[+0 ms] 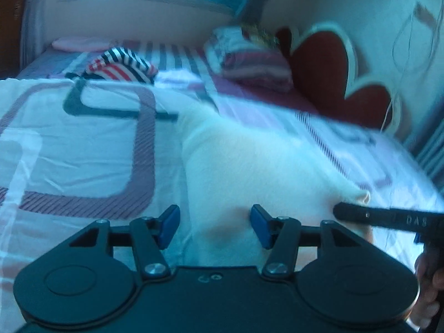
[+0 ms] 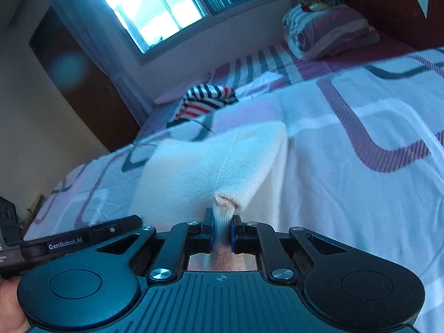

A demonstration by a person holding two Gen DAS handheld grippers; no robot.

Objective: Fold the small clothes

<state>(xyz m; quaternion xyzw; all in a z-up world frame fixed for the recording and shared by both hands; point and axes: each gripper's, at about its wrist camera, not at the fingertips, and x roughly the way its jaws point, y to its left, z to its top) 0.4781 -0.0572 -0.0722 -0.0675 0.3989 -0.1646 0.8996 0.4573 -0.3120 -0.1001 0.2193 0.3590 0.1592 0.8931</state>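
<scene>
Through my left wrist camera, my left gripper [image 1: 214, 226] hangs with its blue pads apart, straddling the near edge of the white garment [image 1: 249, 166] that lies spread on the patterned bedspread [image 1: 83, 144]; the cloth sits between the pads but neither presses on it, so nothing is held on this side yet. At the right of that view a dark finger of my right gripper [image 1: 374, 216] reaches in to the garment's near corner. Further up the bed rest a striped garment [image 1: 122, 65] and a folded blanket [image 1: 249, 58]. Through my right wrist camera, my right gripper [image 2: 222, 233] is pinched narrow on a bunched corner of the white garment [image 2: 211, 161], the fabric puckering up just above the pads. I judge this to be the grasping step ahead of a fold: one corner secured, the other not. The next move seems to call for my left pads to close on the edge beneath them, taking a similar bite, so both near corners can lift together and carry evenly over the far half without dragging the bedspread.
</scene>
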